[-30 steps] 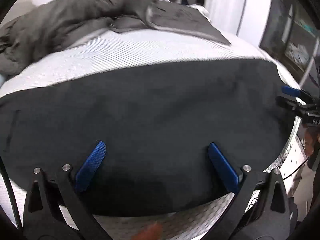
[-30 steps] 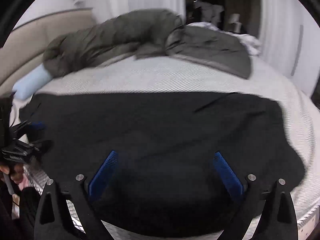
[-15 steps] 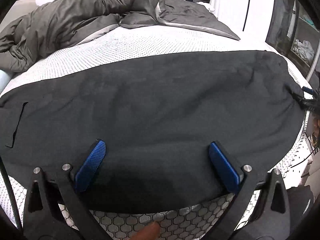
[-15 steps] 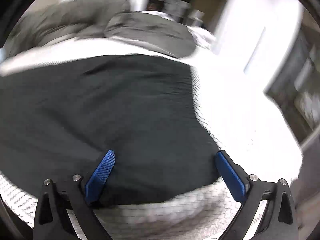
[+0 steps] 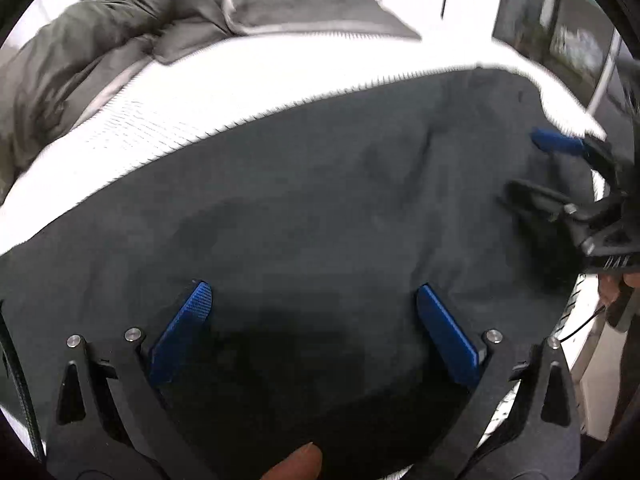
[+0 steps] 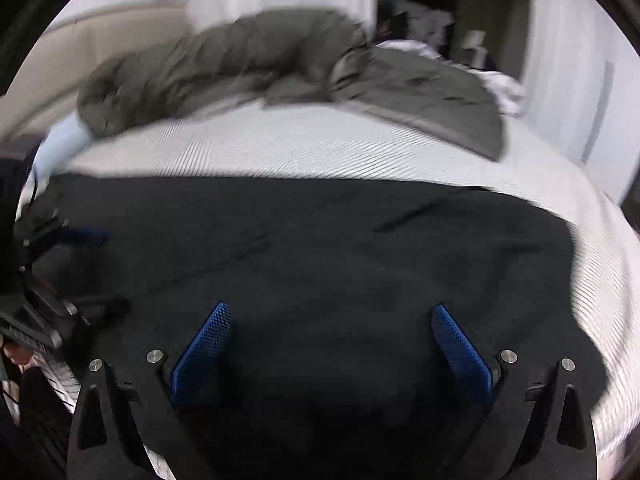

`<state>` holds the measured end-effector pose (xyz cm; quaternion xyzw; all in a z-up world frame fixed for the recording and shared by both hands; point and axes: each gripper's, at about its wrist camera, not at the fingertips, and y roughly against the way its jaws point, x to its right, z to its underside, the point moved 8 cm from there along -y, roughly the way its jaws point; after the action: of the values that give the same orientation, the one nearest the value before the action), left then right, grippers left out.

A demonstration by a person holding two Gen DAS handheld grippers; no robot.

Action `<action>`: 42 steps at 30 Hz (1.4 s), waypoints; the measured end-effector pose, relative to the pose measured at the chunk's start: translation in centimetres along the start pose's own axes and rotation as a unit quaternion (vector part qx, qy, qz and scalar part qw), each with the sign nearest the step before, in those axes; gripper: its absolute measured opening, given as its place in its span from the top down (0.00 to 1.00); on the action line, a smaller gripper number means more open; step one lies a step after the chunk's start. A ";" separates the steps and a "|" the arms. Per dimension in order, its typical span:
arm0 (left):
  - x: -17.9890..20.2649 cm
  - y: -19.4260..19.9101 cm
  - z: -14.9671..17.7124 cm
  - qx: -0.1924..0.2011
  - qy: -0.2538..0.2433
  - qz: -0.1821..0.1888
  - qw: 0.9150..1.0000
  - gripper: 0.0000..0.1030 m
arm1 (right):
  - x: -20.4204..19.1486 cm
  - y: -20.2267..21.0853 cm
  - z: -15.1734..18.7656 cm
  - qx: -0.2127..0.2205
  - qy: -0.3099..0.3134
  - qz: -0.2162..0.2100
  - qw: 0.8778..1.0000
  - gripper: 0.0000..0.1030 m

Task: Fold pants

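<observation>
**Pants spread flat on mattress, both grippers open above them**

Pants (image 5: 320, 200) of black fabric lie spread across the near part of a white textured mattress (image 5: 248, 96), filling most of both views. The cloth lies largely flat, with shallow creases toward the right in the left wrist view and a short dark line, possibly a seam or pocket slit, toward the far right in the right wrist view (image 6: 404, 216). Which end is the waistband cannot be determined.

The left gripper (image 5: 314, 300) is over the near edge of the pants, its blue-padded fingers (image 5: 182, 332) spread wide with nothing between them. The right gripper (image 6: 330, 316) is likewise spread wide over the black cloth and holds nothing. Whether either pad touches the fabric cannot be told.

Each gripper appears at the margin of the other's view, cut off by the frame edge. A fingertip (image 5: 296, 464) shows at the bottom of the left view.

A rumpled grey duvet (image 6: 248, 64) lies along the far side of the mattress, well apart from the pants. Both frames are motion-blurred; the room behind is indistinct.
</observation>
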<state>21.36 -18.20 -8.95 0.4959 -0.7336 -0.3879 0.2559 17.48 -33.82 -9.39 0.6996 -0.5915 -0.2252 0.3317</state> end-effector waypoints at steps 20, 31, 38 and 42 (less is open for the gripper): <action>-1.7 4.4 2.6 0.053 -0.012 0.013 0.998 0.01 | 3.7 4.3 2.5 0.038 -0.076 -0.001 0.996 0.01; -7.9 2.9 6.5 0.038 0.031 -0.005 0.999 0.00 | 3.1 2.0 7.6 -0.007 0.013 0.039 0.999 0.02; -21.7 4.9 10.1 0.039 0.122 -0.111 0.985 0.00 | 17.5 5.6 11.7 -0.013 -0.122 0.162 0.979 0.00; -23.7 6.0 10.1 0.035 0.136 -0.127 0.982 0.01 | 17.1 7.7 10.9 0.004 -0.135 0.164 0.977 0.00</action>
<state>19.45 8.15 -9.47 0.6415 -0.6365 -0.3199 0.2844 7.94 -53.34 -9.81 0.5571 -0.7386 -0.2581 0.2784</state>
